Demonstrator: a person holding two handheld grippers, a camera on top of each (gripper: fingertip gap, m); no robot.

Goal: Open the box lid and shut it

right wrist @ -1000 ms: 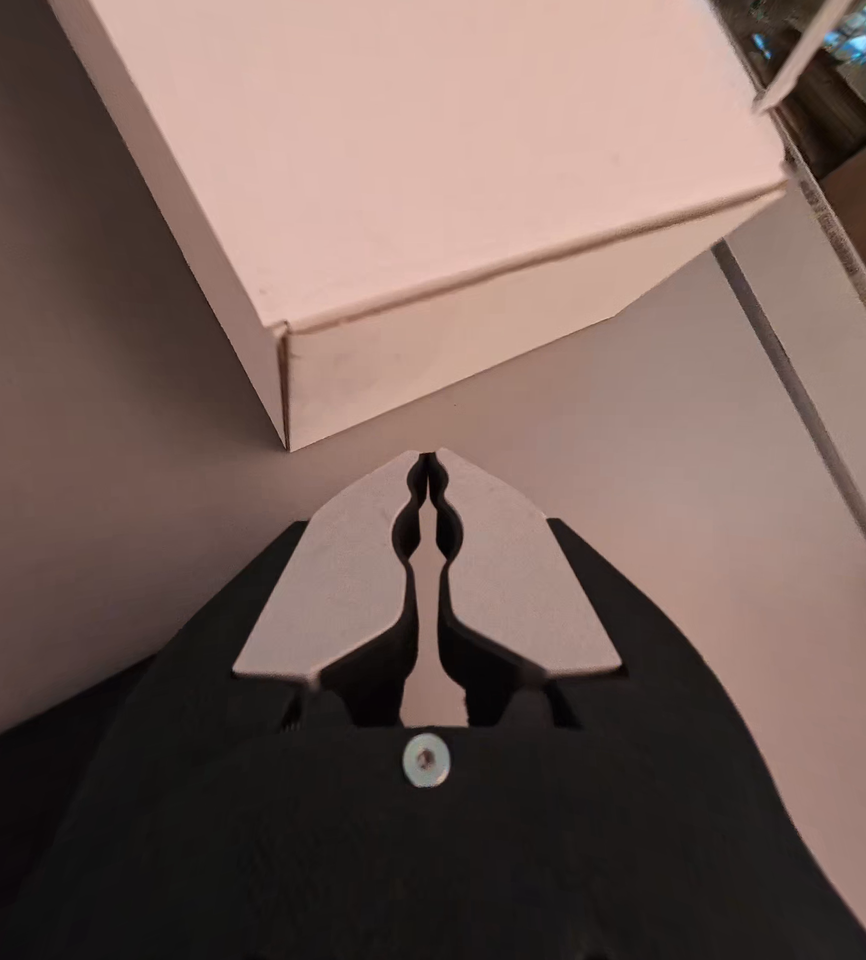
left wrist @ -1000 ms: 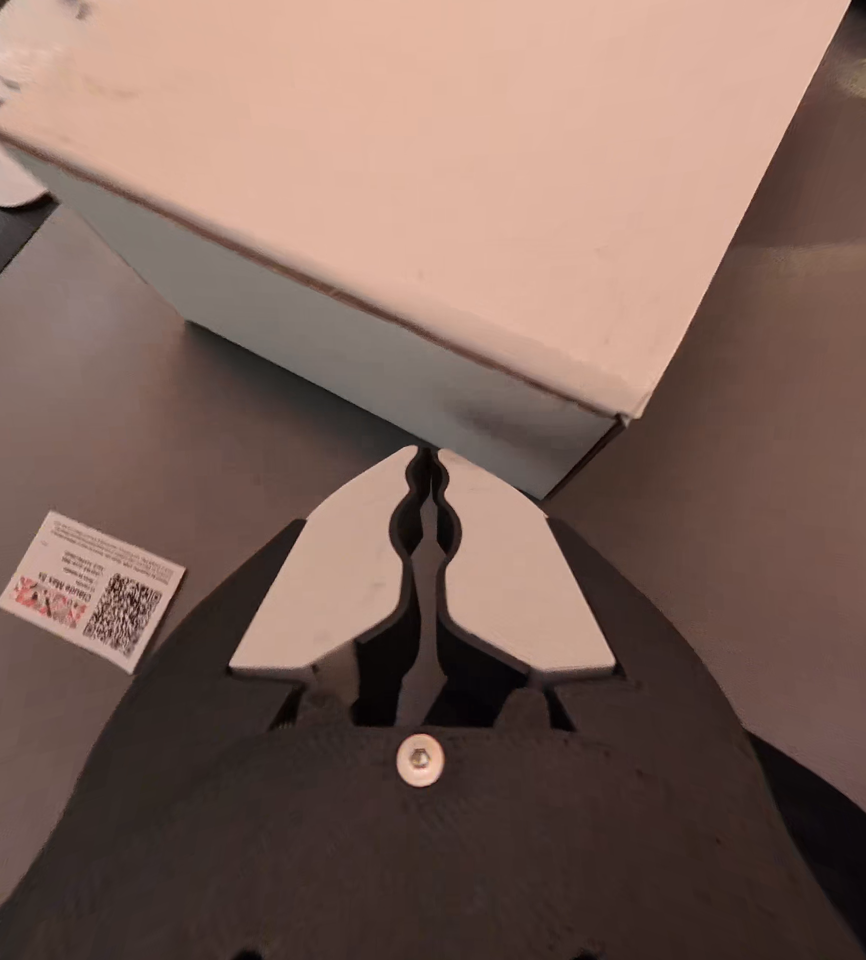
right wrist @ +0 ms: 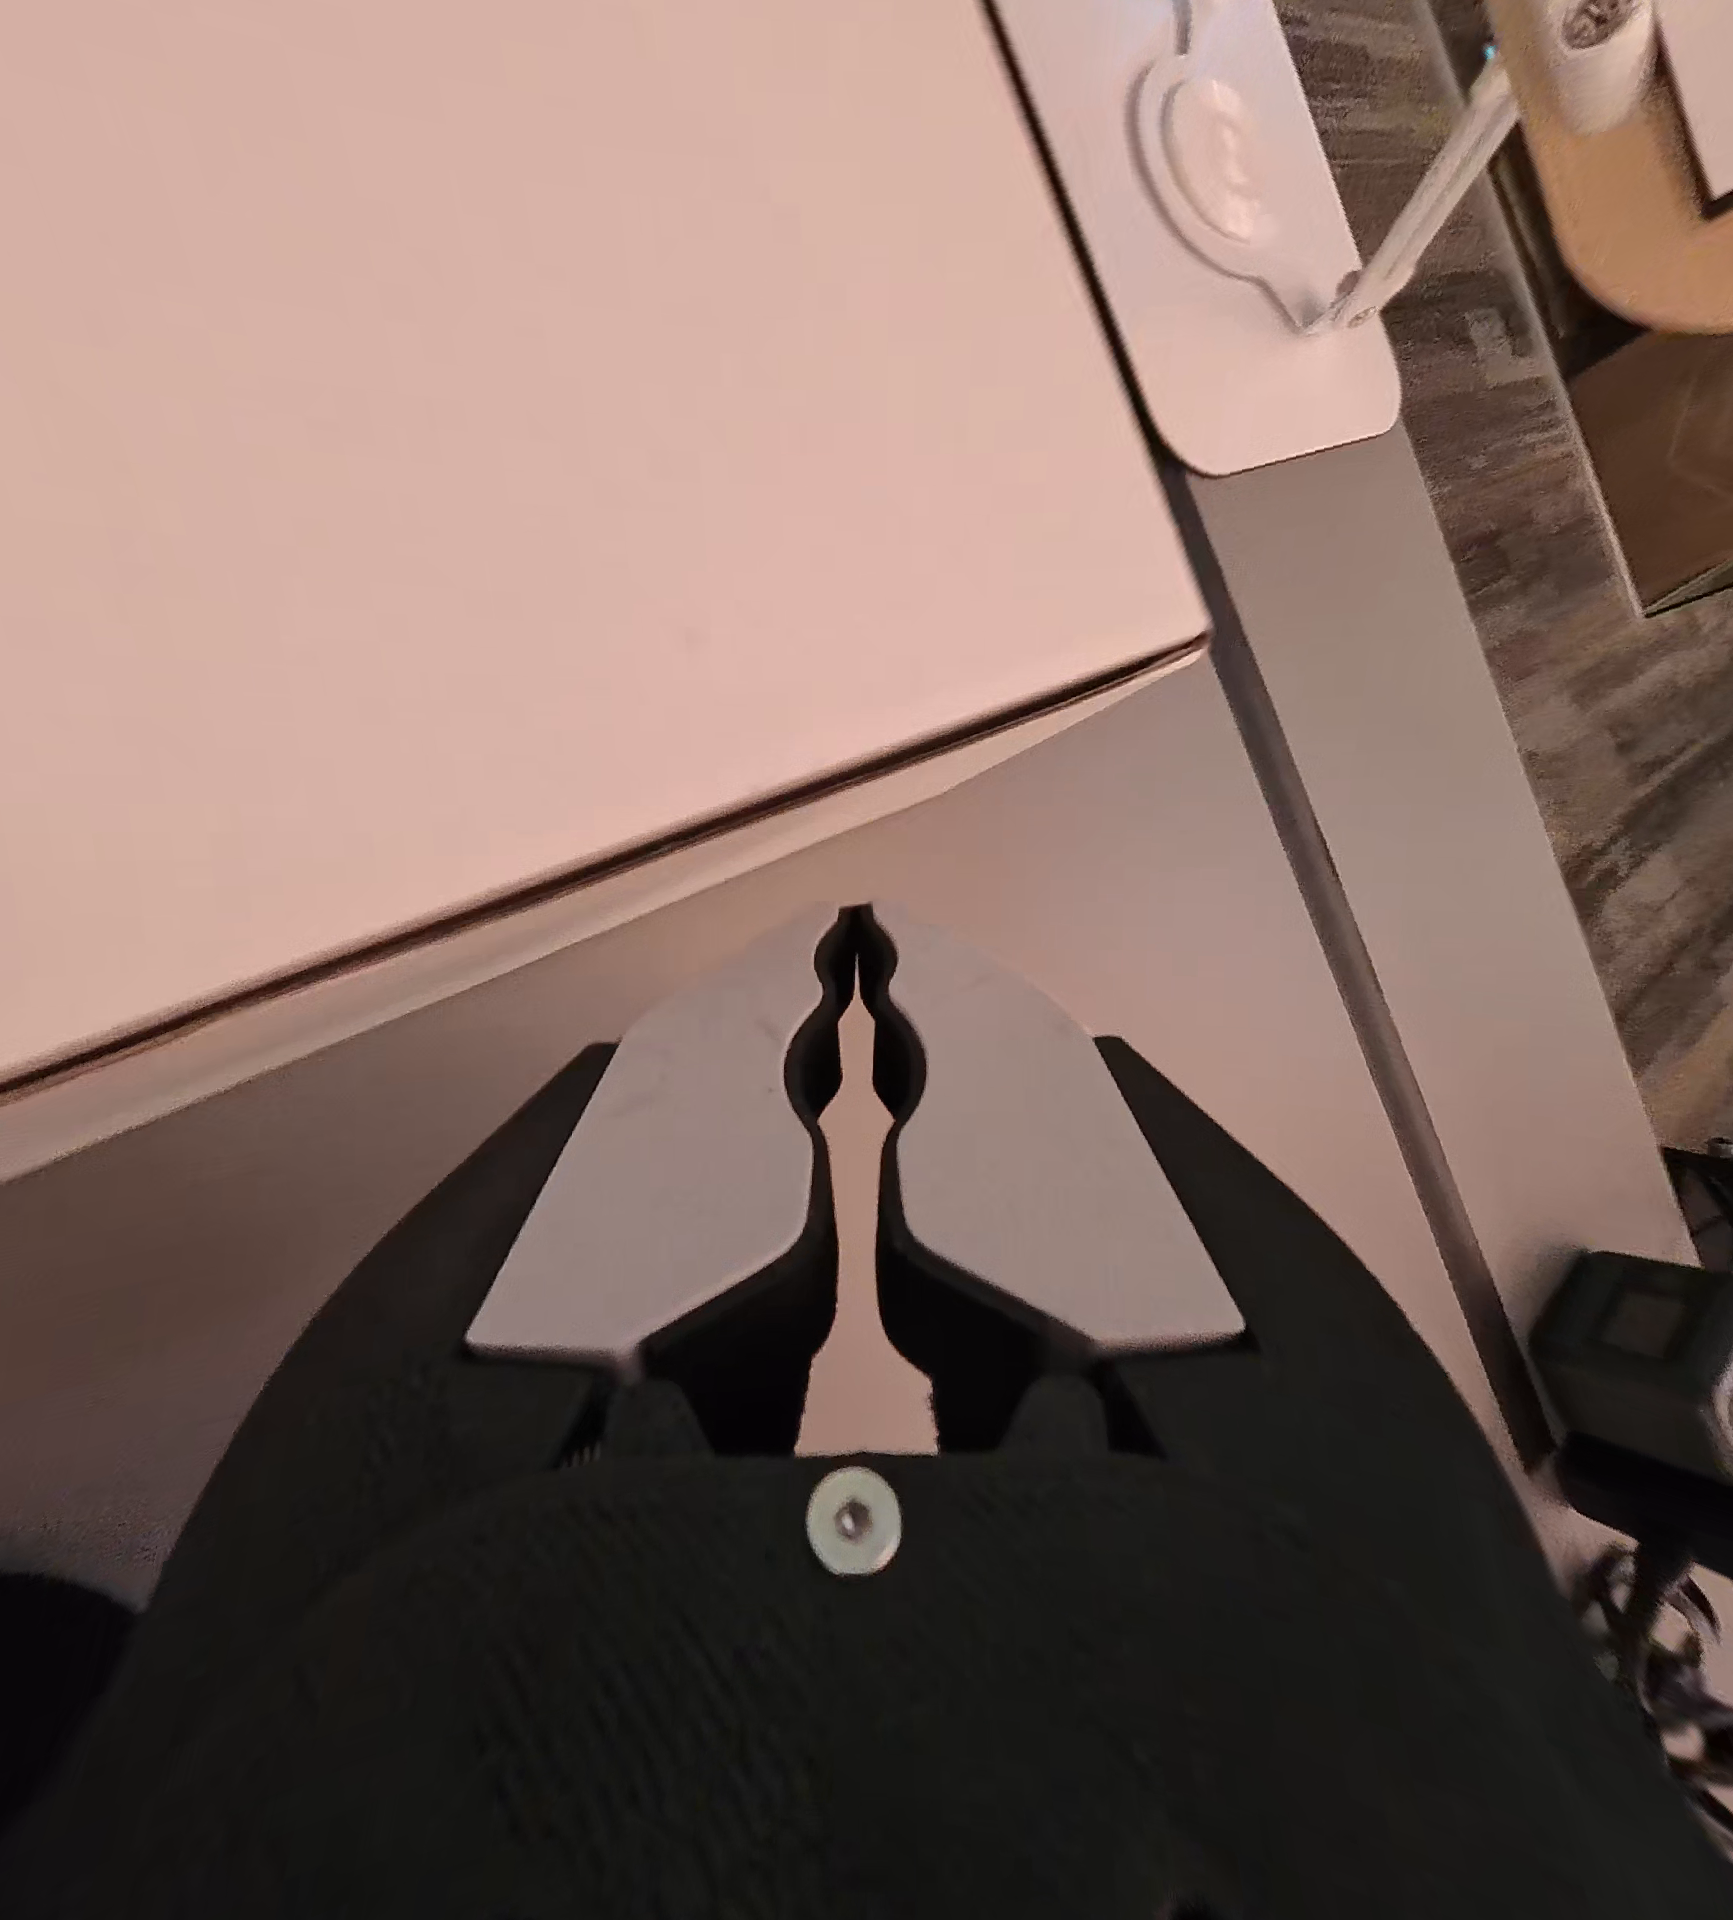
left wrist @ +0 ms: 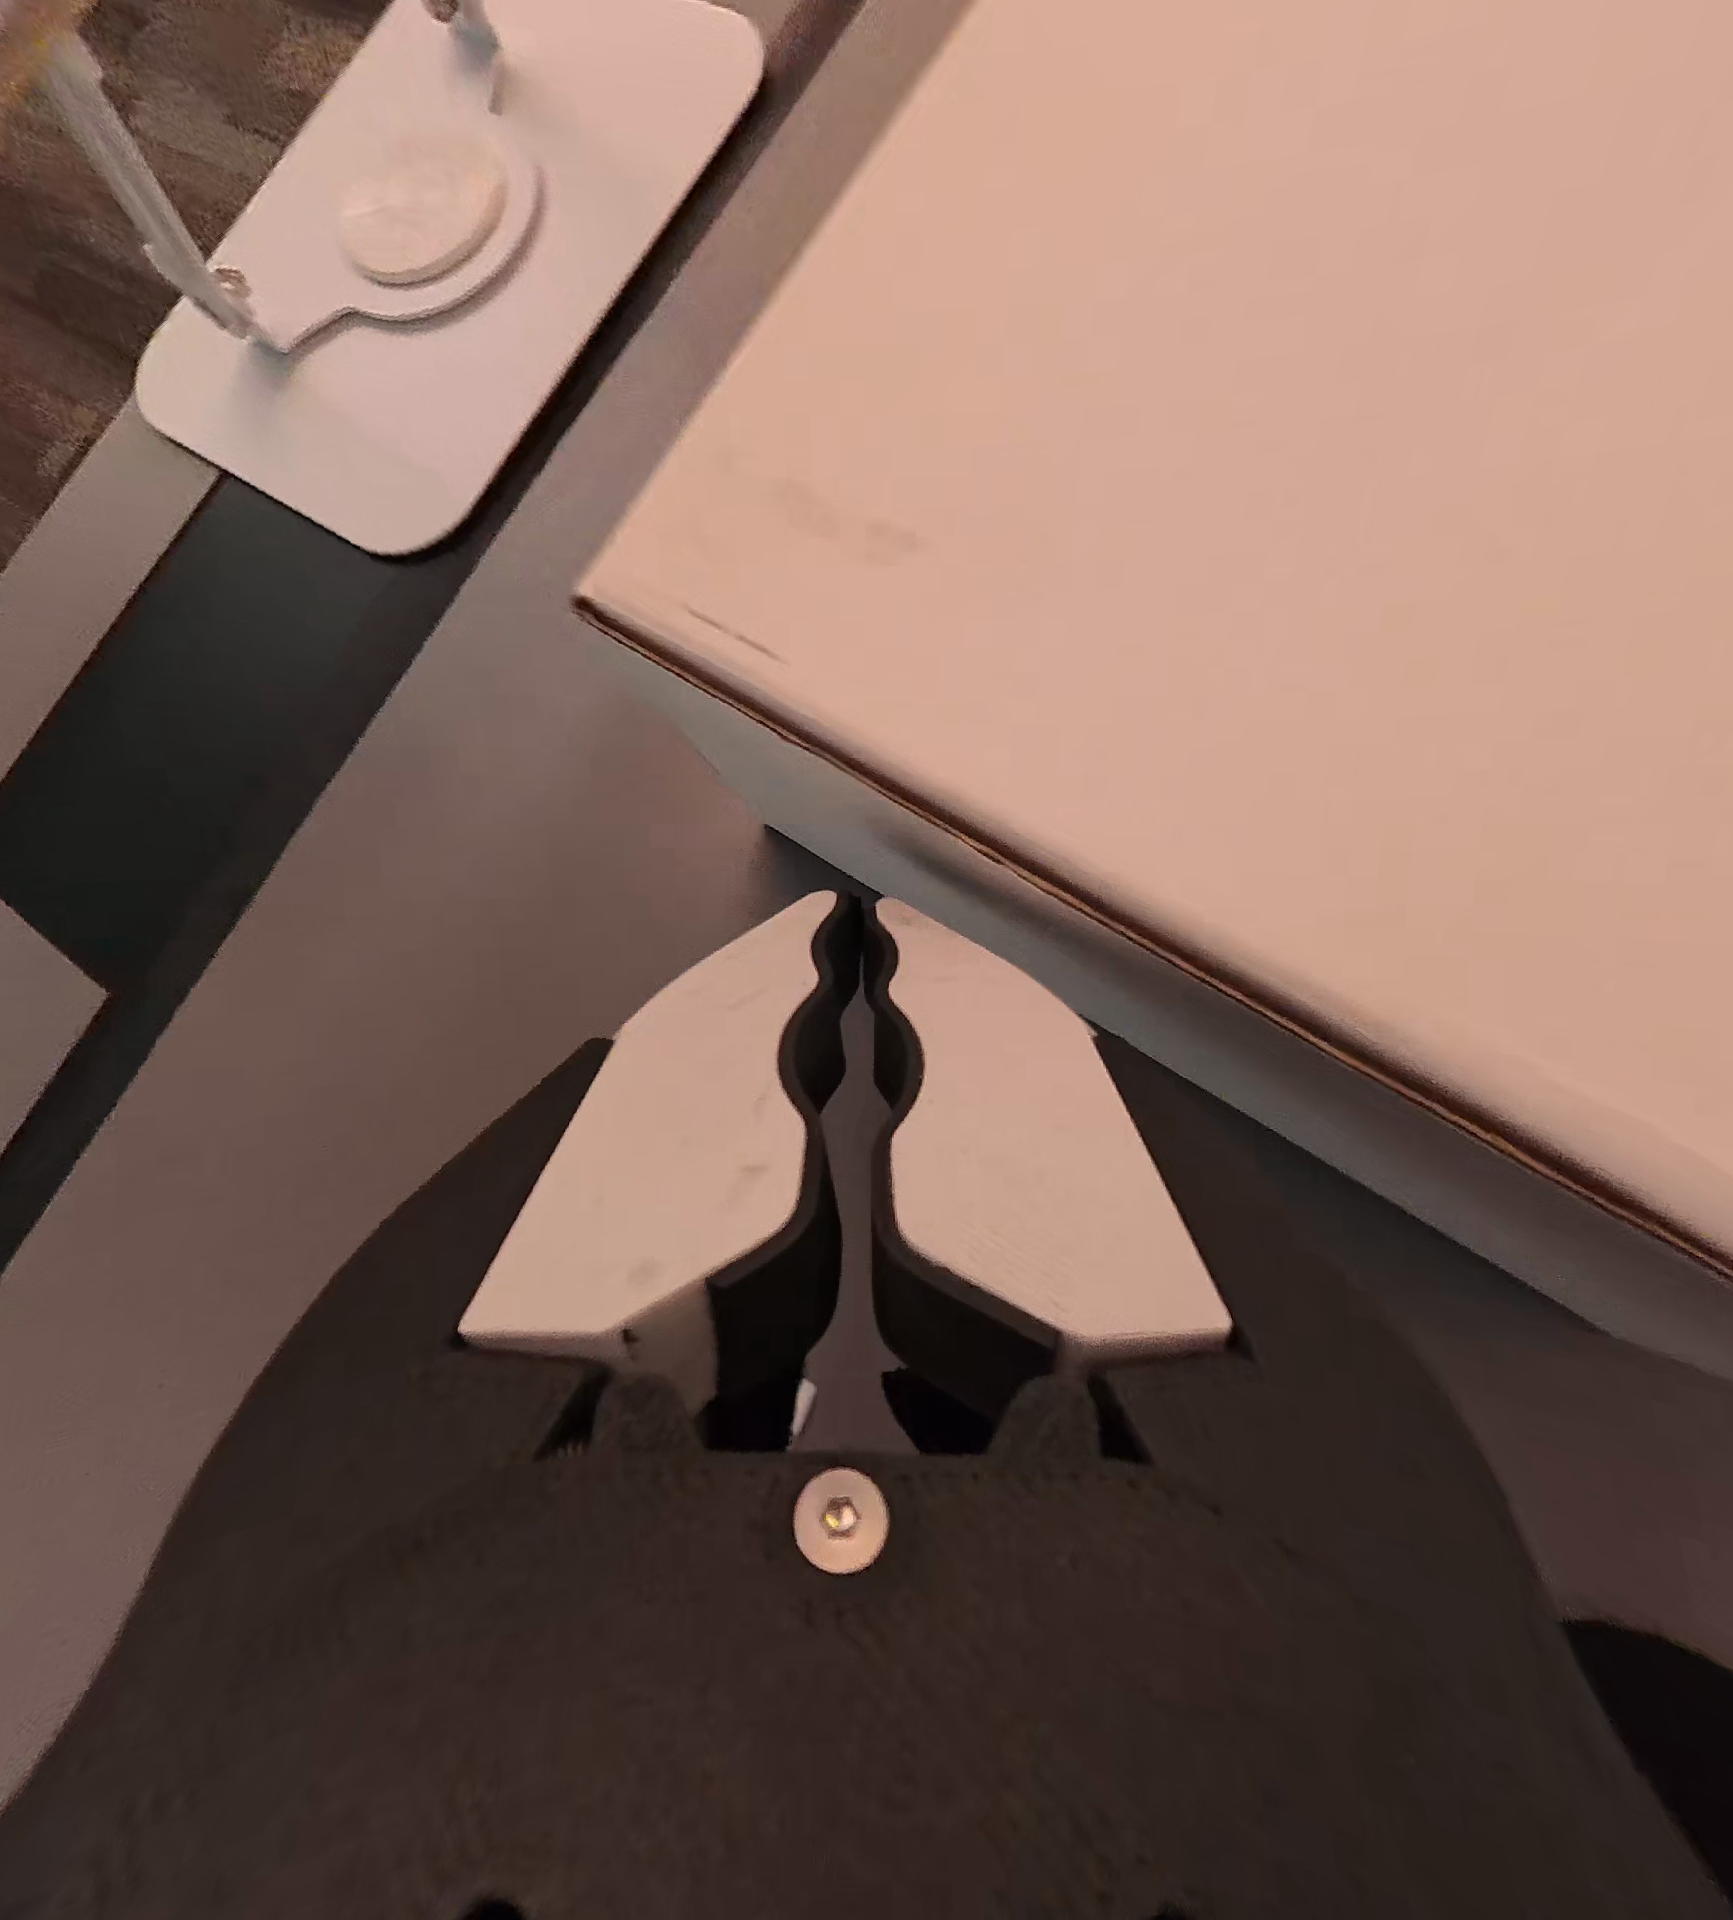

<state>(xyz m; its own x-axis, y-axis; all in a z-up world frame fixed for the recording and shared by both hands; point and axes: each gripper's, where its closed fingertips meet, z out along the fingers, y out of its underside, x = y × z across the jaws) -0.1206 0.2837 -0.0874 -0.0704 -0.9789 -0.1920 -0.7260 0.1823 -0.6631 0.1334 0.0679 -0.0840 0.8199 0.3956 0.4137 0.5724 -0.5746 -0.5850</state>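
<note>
Box looks like light, stiff cardboard, easily dented; best taken at the lid's front edge. Left tool and right tool are both closed, holding nothing.

Looks like an office or lab recording setup, not a home. Grey flat desk with a straight metal edge; mottled grey-brown carpet floor at right of the right wrist view. White flat stand base with a thin arm clamped at the desk edge, upper left of the left wrist view. Small black action camera with cables mounted at the desk edge, lower right. A light wooden furniture piece upper right.
</note>
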